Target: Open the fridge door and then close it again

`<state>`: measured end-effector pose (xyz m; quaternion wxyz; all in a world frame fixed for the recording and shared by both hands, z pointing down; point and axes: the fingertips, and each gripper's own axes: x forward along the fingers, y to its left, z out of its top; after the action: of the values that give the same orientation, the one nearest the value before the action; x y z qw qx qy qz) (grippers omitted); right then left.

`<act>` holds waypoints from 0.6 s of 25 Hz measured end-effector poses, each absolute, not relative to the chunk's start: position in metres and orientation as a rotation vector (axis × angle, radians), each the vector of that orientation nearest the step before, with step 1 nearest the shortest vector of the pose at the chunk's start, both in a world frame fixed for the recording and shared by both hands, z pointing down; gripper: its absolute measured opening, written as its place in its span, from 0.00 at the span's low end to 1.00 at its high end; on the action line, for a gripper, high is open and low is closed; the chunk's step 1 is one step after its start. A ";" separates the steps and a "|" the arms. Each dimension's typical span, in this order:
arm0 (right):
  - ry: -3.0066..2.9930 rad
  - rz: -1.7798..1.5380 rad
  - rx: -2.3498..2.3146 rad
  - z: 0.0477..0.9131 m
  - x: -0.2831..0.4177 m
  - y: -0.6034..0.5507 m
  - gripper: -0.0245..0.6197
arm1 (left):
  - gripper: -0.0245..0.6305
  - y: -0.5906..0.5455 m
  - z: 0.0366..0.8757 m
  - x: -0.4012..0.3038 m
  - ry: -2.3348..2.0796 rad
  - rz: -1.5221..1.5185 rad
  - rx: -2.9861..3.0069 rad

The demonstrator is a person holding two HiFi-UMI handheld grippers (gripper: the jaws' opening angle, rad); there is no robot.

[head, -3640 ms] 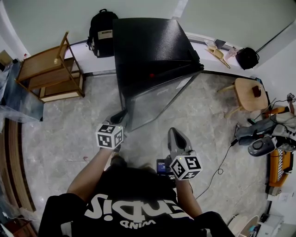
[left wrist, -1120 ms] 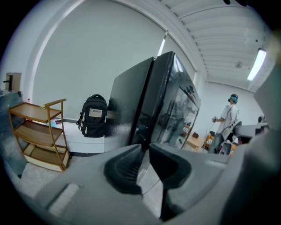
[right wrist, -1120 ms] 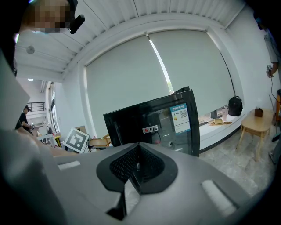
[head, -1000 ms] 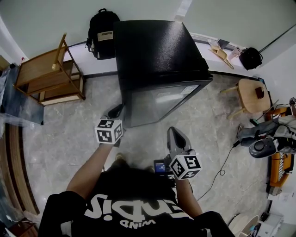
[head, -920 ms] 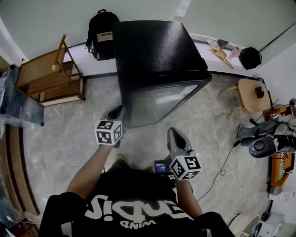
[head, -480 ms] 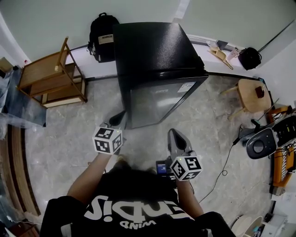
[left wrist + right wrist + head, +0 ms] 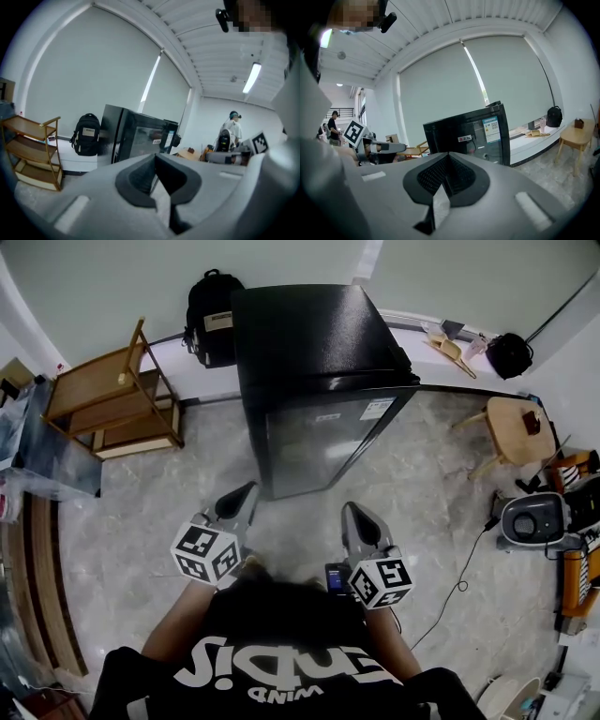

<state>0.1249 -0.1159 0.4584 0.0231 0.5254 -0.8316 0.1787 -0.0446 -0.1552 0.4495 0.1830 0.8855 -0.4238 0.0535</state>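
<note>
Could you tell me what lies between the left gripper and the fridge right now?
Nothing: the head view shows only bare floor between the left gripper and the fridge.

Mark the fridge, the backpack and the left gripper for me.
fridge (image 7: 321, 442), head view, on its door front.
backpack (image 7: 213, 298), head view, on its upper front.
left gripper (image 7: 249, 487), head view, between its fingertips.

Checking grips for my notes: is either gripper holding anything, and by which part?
Nothing: the left gripper and the right gripper are both shut and empty.
</note>
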 end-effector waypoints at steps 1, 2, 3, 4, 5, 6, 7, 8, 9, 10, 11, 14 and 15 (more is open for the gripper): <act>-2.579 0.536 1.620 0.456 0.125 -0.114 0.03 | 0.04 -0.151 0.446 -0.045 -1.199 0.138 2.504; -2.582 0.518 1.612 0.453 0.125 -0.111 0.03 | 0.04 -0.146 0.442 -0.045 -1.205 0.130 2.513; -2.585 0.500 1.603 0.452 0.124 -0.109 0.03 | 0.04 -0.141 0.439 -0.045 -1.212 0.126 2.522; -2.587 0.488 1.594 0.451 0.123 -0.106 0.03 | 0.04 -0.136 0.437 -0.046 -1.219 0.122 2.531; -2.589 0.481 1.588 0.450 0.122 -0.103 0.03 | 0.04 -0.131 0.434 -0.047 -1.228 0.118 2.539; -2.590 0.480 1.583 0.450 0.121 -0.100 0.03 | 0.04 -0.126 0.433 -0.048 -1.236 0.116 2.548; -2.592 0.481 1.580 0.450 0.121 -0.098 0.03 | 0.04 -0.121 0.431 -0.048 -1.245 0.117 2.558; -2.593 0.482 1.577 0.450 0.121 -0.096 0.03 | 0.04 -0.117 0.431 -0.048 -1.252 0.122 2.568; -2.595 0.480 1.574 0.450 0.121 -0.095 0.03 | 0.04 -0.114 0.431 -0.049 -1.261 0.132 2.577; -2.596 0.476 1.569 0.449 0.121 -0.094 0.03 | 0.04 -0.111 0.431 -0.049 -1.270 0.142 2.584; -2.598 0.472 1.565 0.448 0.121 -0.093 0.03 | 0.04 -0.109 0.431 -0.050 -1.281 0.150 2.586; -2.604 0.465 1.562 0.446 0.123 -0.091 0.03 | 0.04 -0.107 0.431 -0.053 -1.316 0.156 2.577; -2.606 0.464 1.563 0.446 0.124 -0.091 0.03 | 0.04 -0.107 0.431 -0.054 -1.325 0.158 2.574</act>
<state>0.1237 -0.0911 0.4456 0.0338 0.5081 -0.8473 0.1509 -0.0540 -0.1074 0.4313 0.1207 0.8813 -0.4536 0.0540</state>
